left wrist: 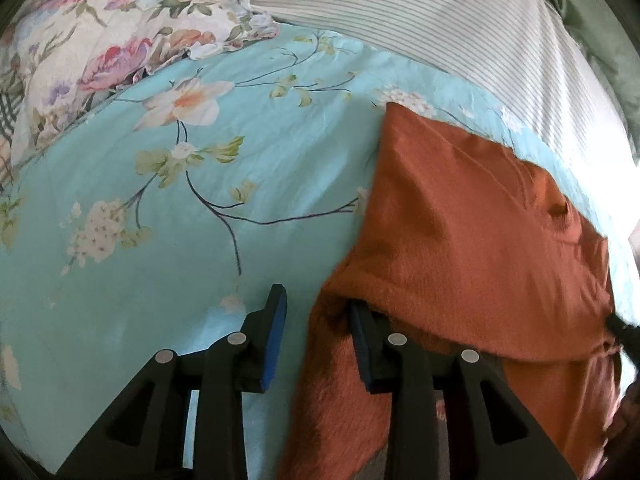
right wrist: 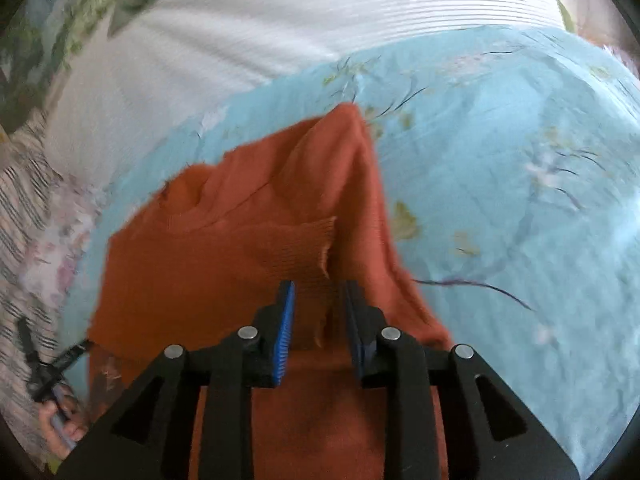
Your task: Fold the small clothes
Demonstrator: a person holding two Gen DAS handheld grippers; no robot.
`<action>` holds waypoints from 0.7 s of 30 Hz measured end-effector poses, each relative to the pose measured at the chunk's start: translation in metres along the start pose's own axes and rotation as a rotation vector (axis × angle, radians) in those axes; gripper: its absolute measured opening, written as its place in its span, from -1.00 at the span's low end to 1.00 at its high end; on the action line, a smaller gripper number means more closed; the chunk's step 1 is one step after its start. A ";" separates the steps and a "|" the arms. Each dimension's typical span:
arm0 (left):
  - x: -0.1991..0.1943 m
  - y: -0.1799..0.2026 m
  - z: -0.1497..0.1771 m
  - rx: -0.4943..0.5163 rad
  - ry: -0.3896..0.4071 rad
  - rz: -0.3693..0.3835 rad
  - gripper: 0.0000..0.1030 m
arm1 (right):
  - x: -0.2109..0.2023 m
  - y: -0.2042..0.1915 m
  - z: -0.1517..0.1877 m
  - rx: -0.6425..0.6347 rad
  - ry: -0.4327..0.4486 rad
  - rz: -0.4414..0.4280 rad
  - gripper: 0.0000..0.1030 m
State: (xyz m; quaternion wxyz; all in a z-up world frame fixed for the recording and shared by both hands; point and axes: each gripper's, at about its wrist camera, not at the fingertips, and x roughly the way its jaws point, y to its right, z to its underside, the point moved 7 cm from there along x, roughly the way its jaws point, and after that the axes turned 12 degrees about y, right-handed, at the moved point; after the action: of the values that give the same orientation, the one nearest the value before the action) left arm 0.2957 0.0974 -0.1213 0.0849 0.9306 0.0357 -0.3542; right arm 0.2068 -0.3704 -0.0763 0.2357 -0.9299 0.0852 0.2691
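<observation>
Sweater, rust-orange knit, partly lifted off the pale blue floral bedsheet and spread between both tools. From the left gripper: garment off to the right, one fold draped over the right-hand finger, the other finger bare above the sheet; jaws wide apart, nothing pinched. From the right gripper: knit directly ahead and beneath, ribbed cuff hanging just in front of the fingertips, a strip of fabric running down into the gap; jaws at a narrow-to-middling spread, pads not seen pressing, so a firm hold cannot be confirmed. Long axis of the garment running away from both tools toward the striped pillow, far tip peaked up. Floral pillow well apart to the left. Right tool plainly the nearer, centred on the cloth; left tool only at its edge. Likely next: closing on the near hem and carrying it forward along that axis. Risk: loose knit sliding off the single left finger.
</observation>
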 end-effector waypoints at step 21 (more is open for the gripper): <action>-0.140 -0.012 0.130 0.132 -0.150 0.410 0.15 | -0.143 0.014 0.132 0.005 -0.155 -0.294 -0.10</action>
State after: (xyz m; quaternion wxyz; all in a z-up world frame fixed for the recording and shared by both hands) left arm 0.1046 0.0840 -0.1248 0.0962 0.8931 -0.1839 -0.3991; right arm 0.0221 -0.3148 -0.1026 0.2808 -0.9083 -0.0693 0.3023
